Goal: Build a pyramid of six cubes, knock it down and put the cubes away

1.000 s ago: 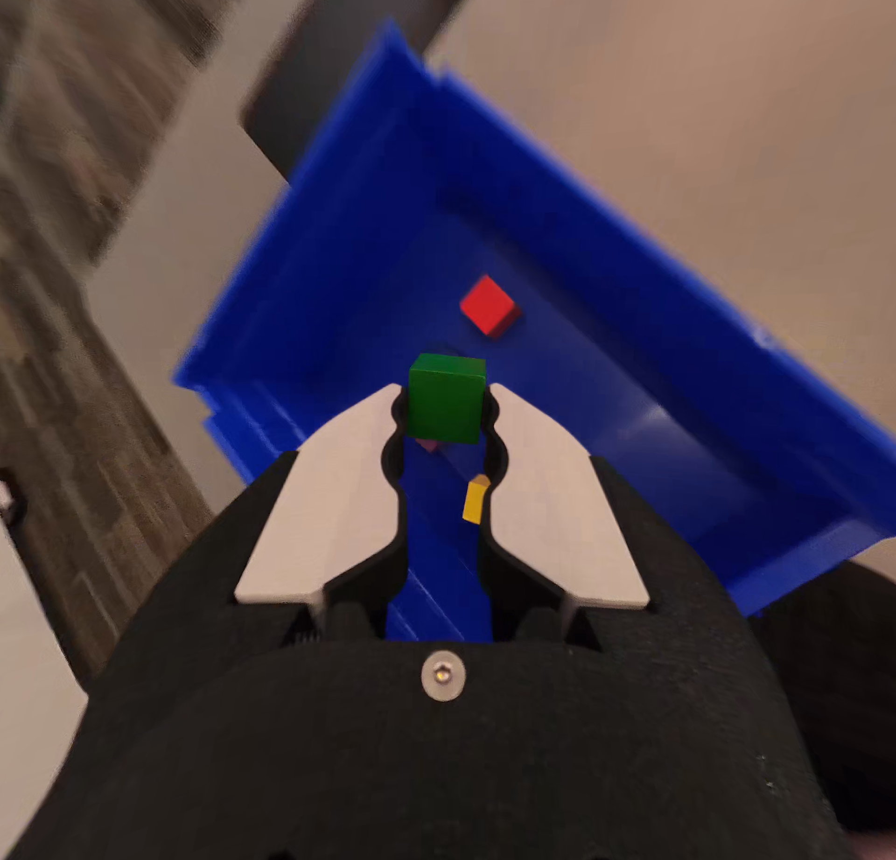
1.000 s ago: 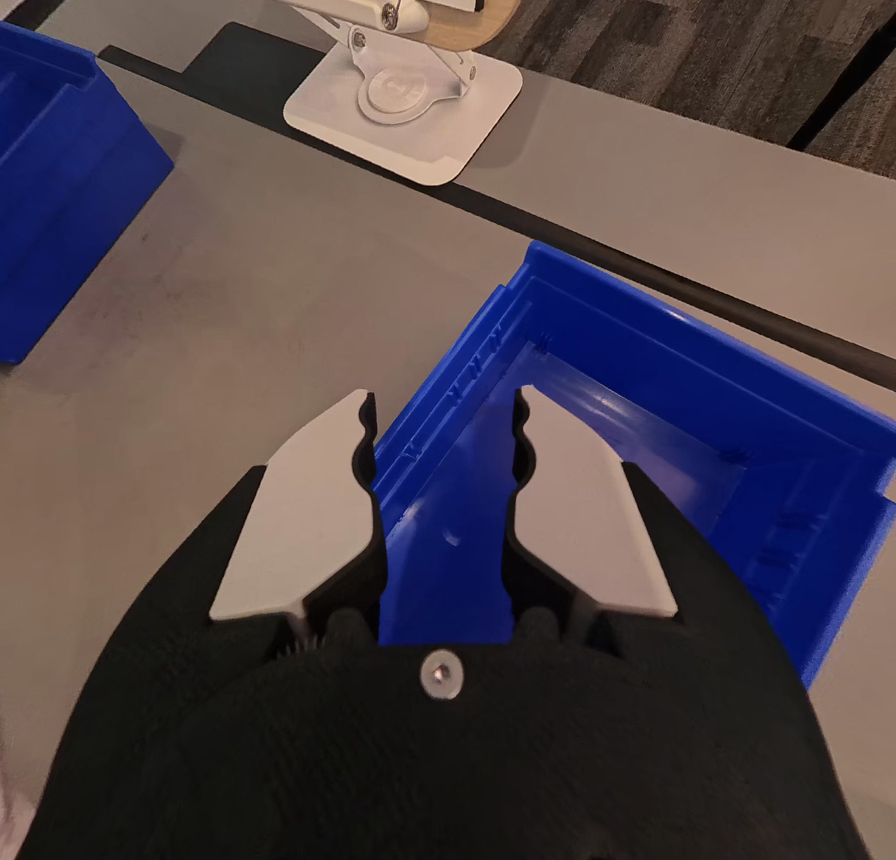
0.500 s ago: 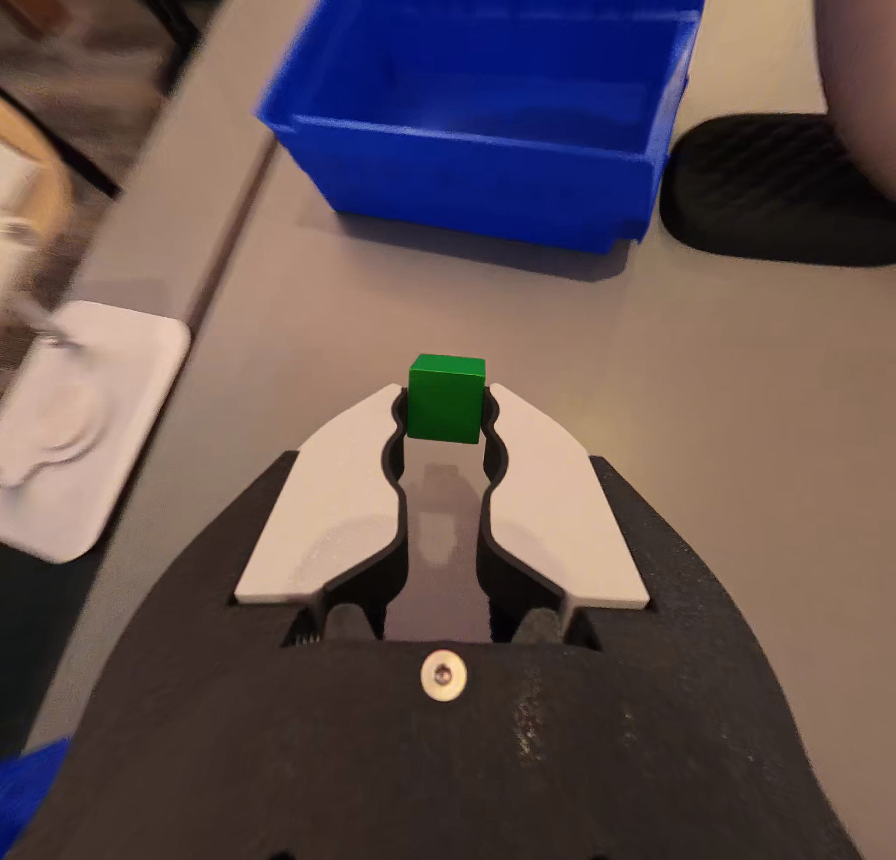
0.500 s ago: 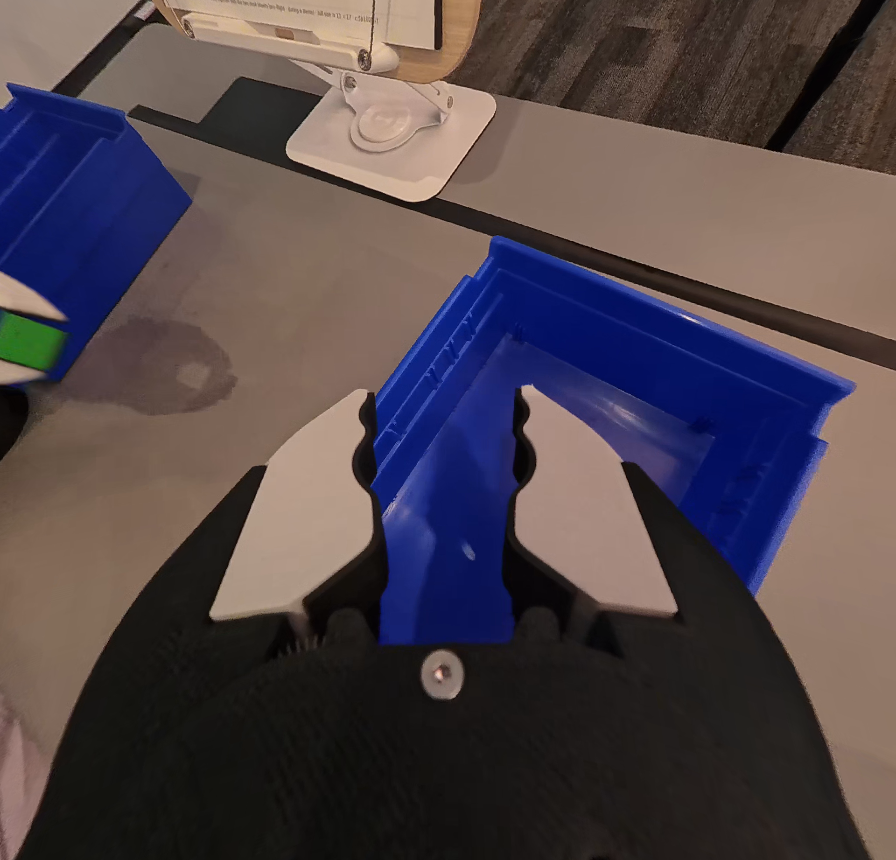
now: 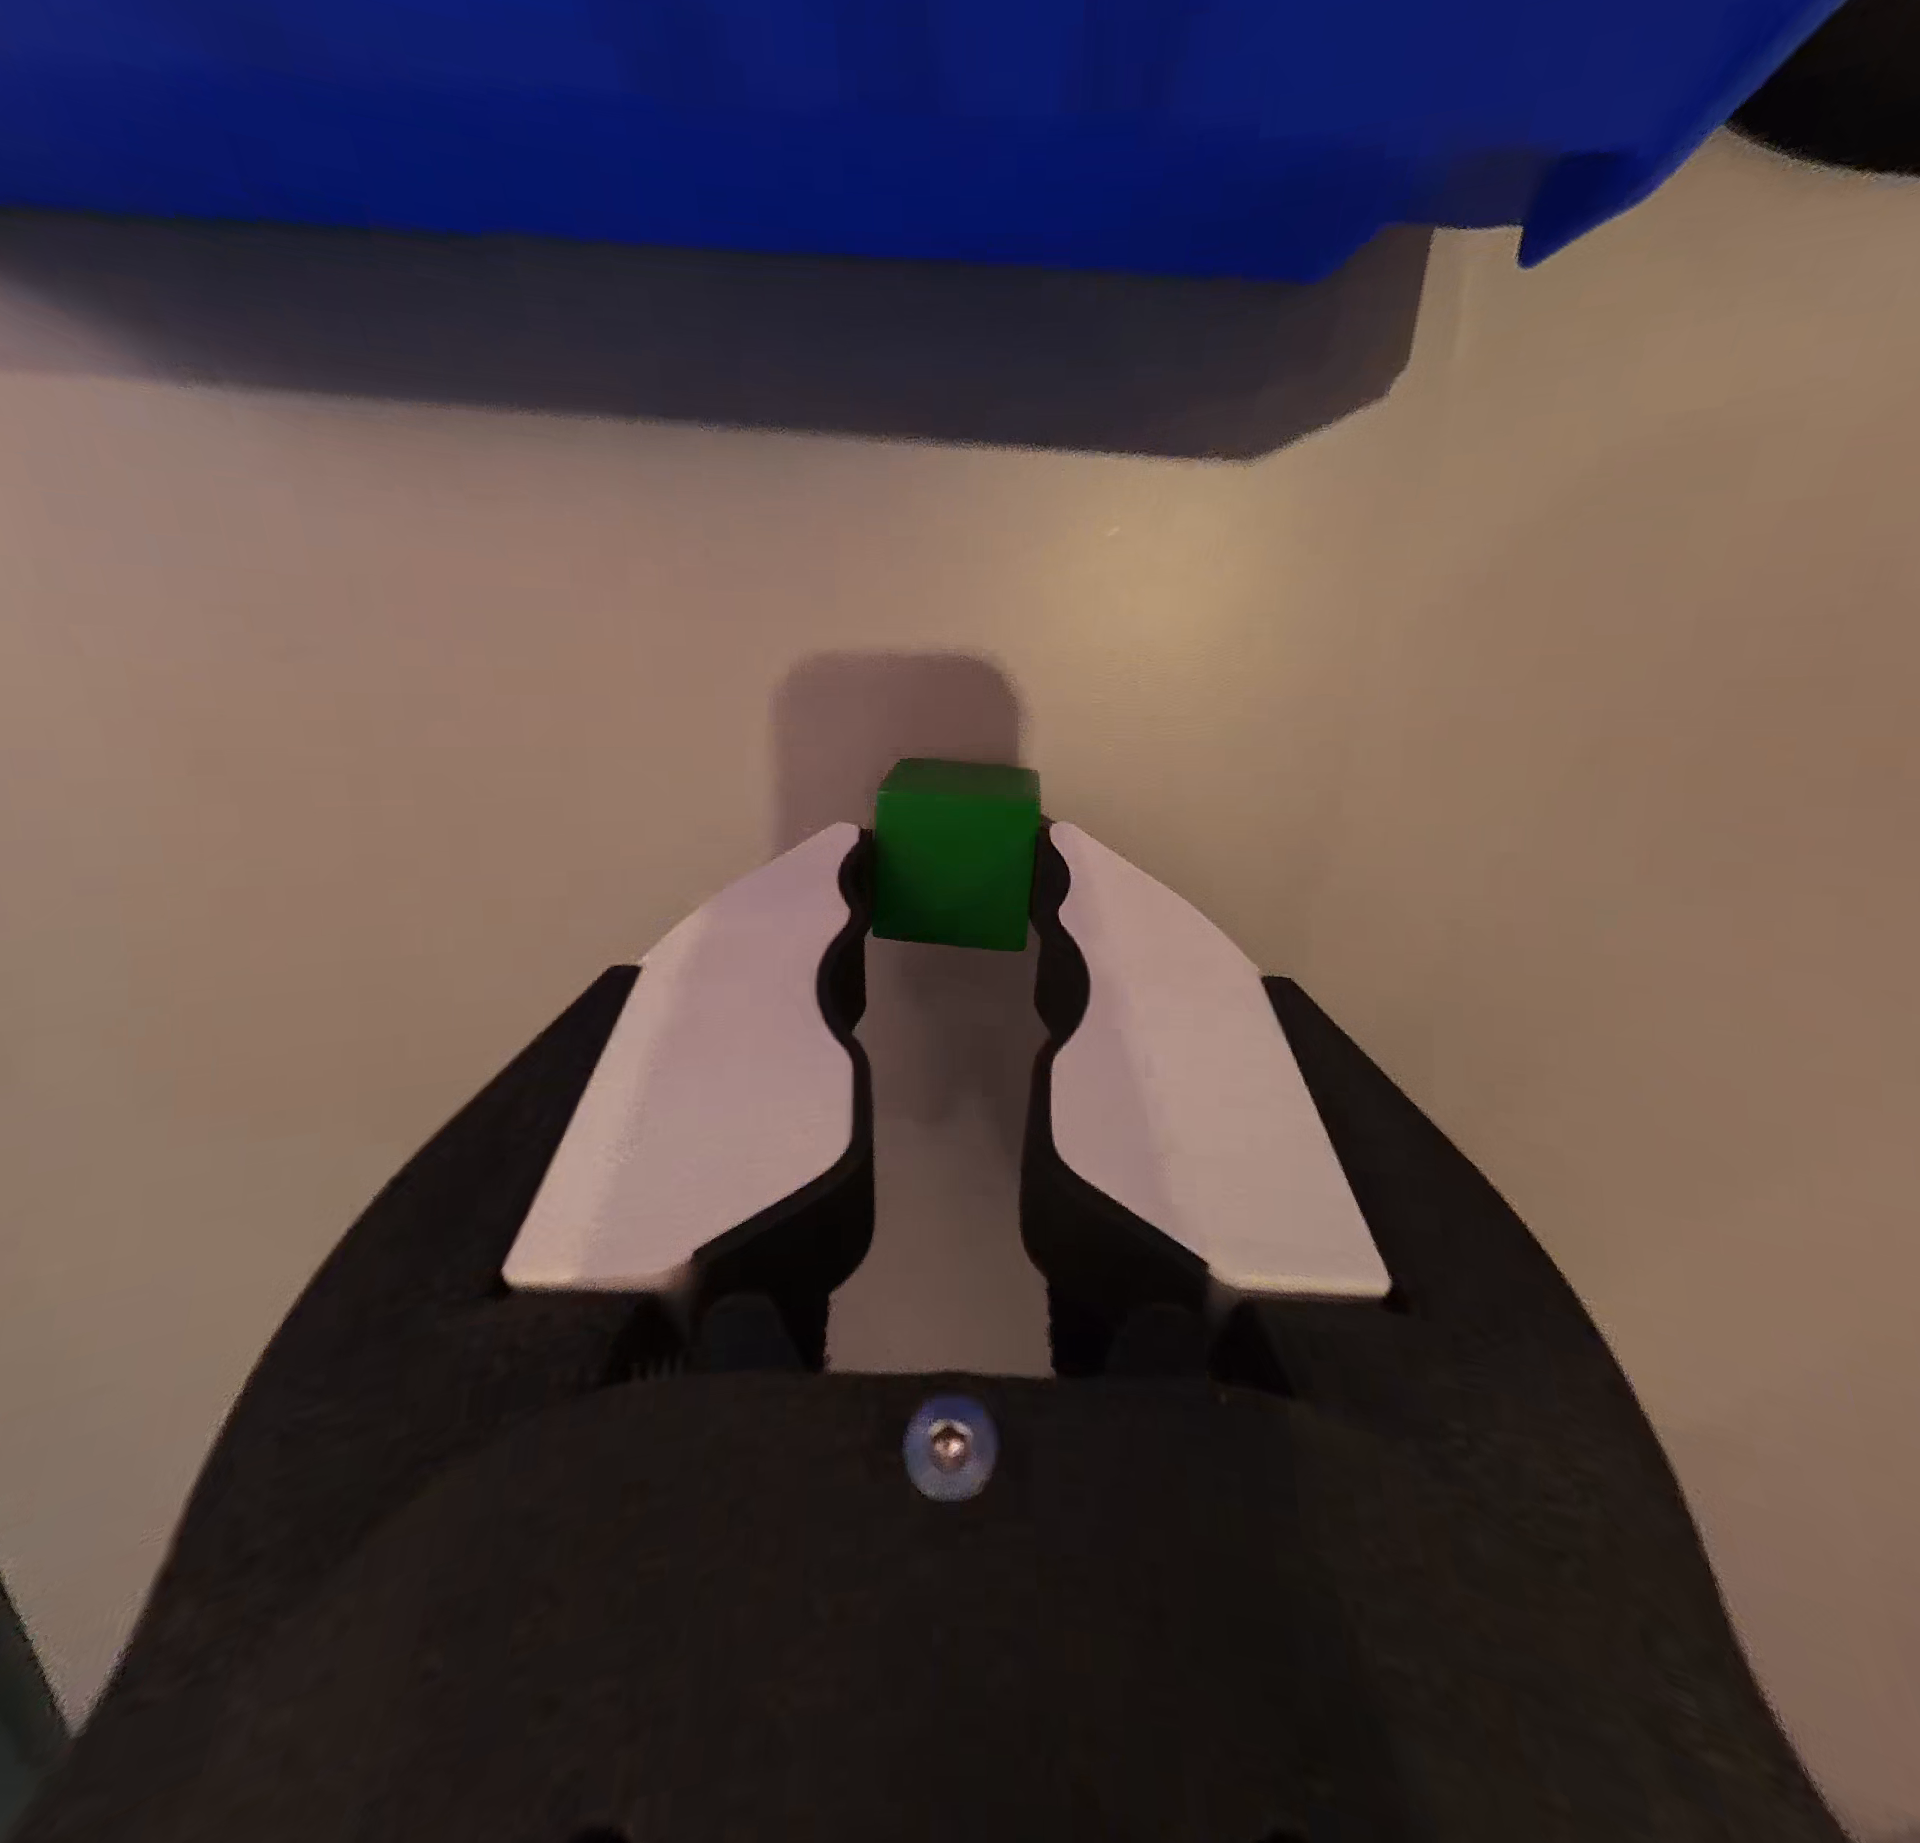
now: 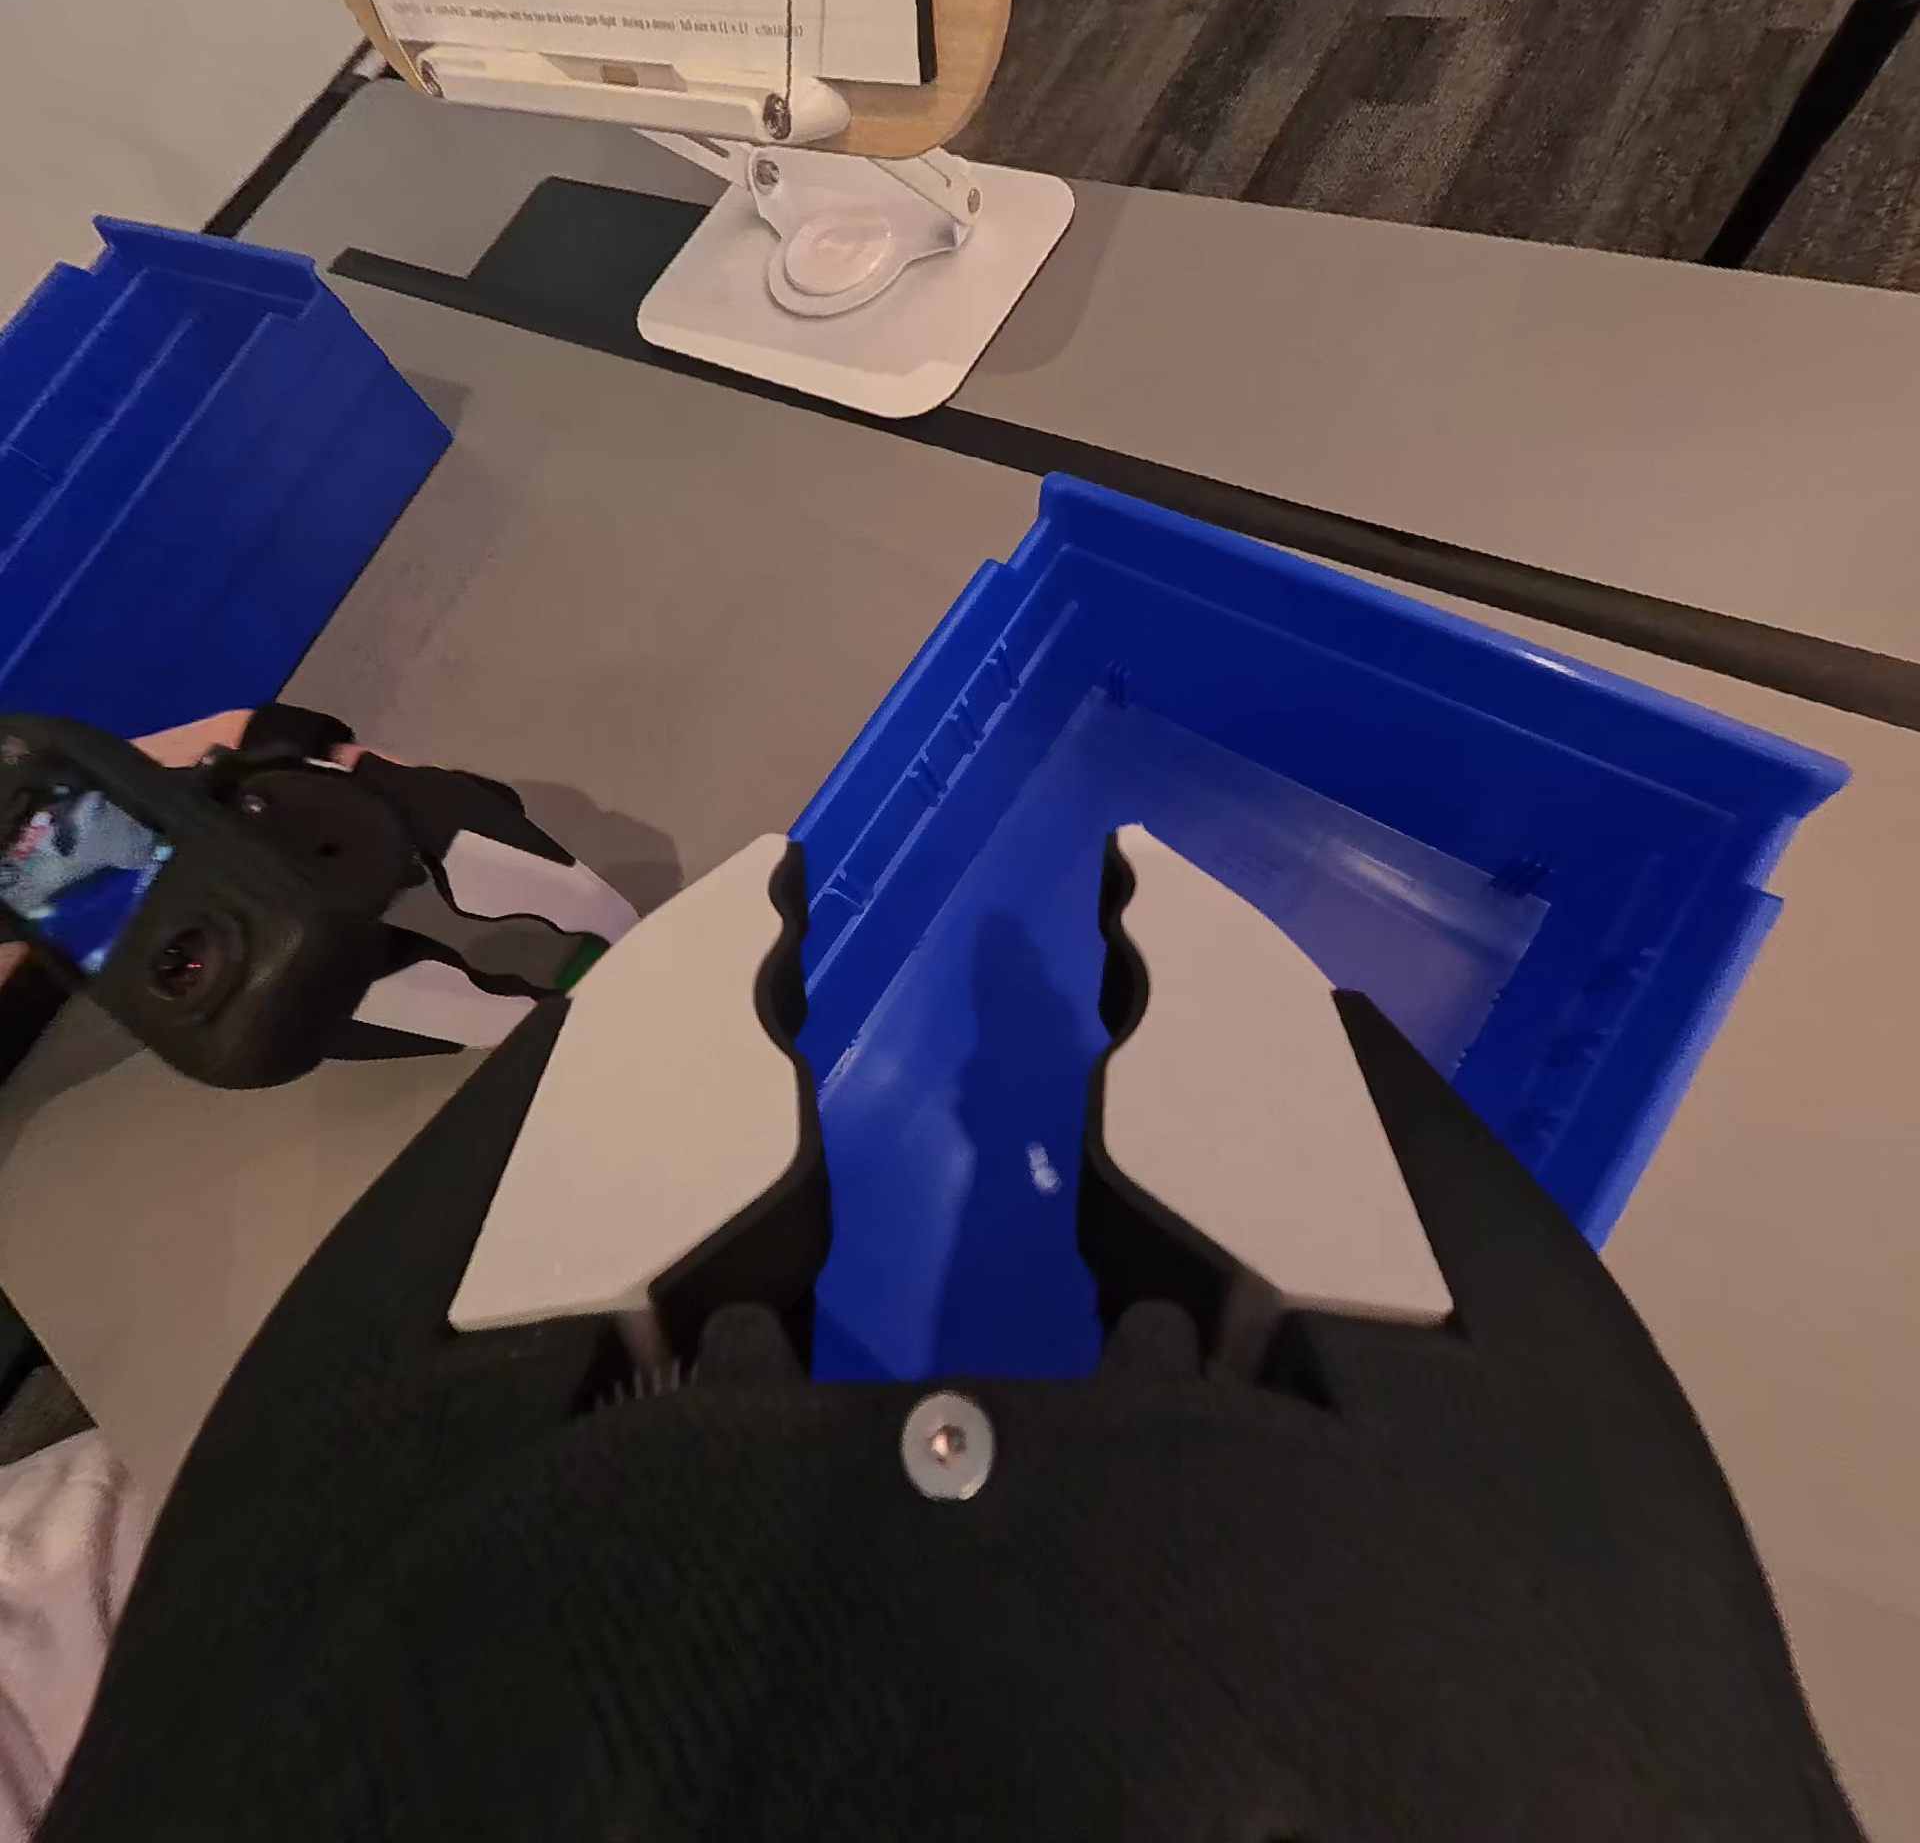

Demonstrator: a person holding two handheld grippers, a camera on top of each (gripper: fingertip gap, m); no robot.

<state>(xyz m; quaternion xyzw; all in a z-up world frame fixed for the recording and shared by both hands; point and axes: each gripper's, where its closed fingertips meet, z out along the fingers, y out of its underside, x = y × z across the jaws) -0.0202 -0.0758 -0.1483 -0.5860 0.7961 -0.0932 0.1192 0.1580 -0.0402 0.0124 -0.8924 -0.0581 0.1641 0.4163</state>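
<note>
Left wrist view shows my left gripper (image 5: 954,848) clamped on the green cube (image 5: 956,853) at its fingertips, low over bare table (image 5: 312,702), so I judge I'm laying the pyramid's base: next, set it flat and let go, while my right gripper (image 6: 951,863) hangs spread and empty over the blue bin (image 6: 1403,671).

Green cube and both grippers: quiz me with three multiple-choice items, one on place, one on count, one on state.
1. The green cube is: A in a bin; B in the left gripper over the table; C on the stand.
2. Blue bins in the right wrist view: A one; B two; C three.
3. The right gripper is: A shut on a cube; B open, empty; C out of view.

B: fingers pinch it above bare tabletop.
B: near bin, far bin.
B: only bin floor shows between its fingers.
</note>
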